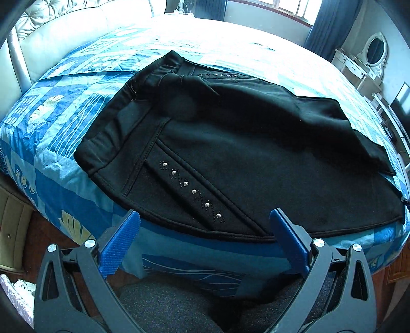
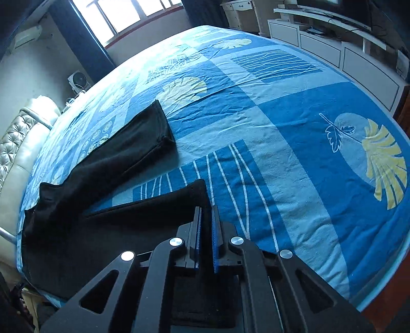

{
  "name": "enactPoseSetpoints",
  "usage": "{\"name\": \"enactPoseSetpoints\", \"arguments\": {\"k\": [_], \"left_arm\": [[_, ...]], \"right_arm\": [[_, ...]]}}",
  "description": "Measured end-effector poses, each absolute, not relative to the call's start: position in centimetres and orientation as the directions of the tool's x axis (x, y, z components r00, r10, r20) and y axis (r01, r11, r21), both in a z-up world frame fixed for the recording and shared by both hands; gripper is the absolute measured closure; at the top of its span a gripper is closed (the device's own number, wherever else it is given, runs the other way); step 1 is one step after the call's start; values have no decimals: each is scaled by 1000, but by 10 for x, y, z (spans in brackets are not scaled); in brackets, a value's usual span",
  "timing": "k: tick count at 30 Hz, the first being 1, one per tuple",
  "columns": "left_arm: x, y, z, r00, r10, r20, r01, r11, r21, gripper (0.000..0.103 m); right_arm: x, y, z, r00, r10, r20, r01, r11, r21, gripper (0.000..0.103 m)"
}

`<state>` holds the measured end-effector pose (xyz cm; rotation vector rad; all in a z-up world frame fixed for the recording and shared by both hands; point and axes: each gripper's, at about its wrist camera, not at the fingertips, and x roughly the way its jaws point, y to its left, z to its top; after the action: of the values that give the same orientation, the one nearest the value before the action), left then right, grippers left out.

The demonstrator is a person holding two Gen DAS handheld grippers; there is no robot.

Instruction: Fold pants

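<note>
Blue patterned bedding (image 2: pixel 294 107) covers the whole bed, and black pants (image 1: pixel 230 153) lie spread flat across it. Nearest in the left wrist view, the left gripper (image 1: pixel 205 224) hangs at the bed's near edge with its blue fingers (image 1: pixel 120 240) spread wide, holding nothing, just short of the waist end and its slanted row of studs (image 1: pixel 192 190). In the right wrist view, the right gripper (image 2: pixel 206 217) has its blue pads almost together, pinching the hem of the near leg (image 2: pixel 153 205). Farther off to the left, the other leg (image 2: pixel 143 135) lies loose on the sheet, angled away. Beyond the bed stand a padded headboard (image 2: pixel 15 143), a window (image 2: pixel 123 15) and white cabinets (image 2: pixel 346 56).
</note>
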<state>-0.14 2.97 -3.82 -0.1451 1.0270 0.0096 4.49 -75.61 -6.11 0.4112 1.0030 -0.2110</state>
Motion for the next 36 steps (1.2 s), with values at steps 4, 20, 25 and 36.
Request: {"name": "enactPoseSetpoints", "arguments": {"k": [4, 20, 25, 36], "left_arm": [[1, 37, -38, 507, -116, -854, -66, 983, -173, 2], [77, 101, -16, 506, -109, -856, 37, 994, -105, 2], [146, 132, 2, 537, -126, -834, 93, 992, -90, 2], [305, 154, -45, 416, -208, -885, 147, 976, -160, 2]], "right_arm": [[35, -775, -68, 558, 58, -828, 410, 848, 335, 86], [98, -622, 12, 685, 204, -700, 172, 888, 428, 37], [160, -516, 21, 609, 382, -695, -41, 890, 454, 36], [267, -372, -4, 396, 417, -818, -341, 894, 290, 32]]}}
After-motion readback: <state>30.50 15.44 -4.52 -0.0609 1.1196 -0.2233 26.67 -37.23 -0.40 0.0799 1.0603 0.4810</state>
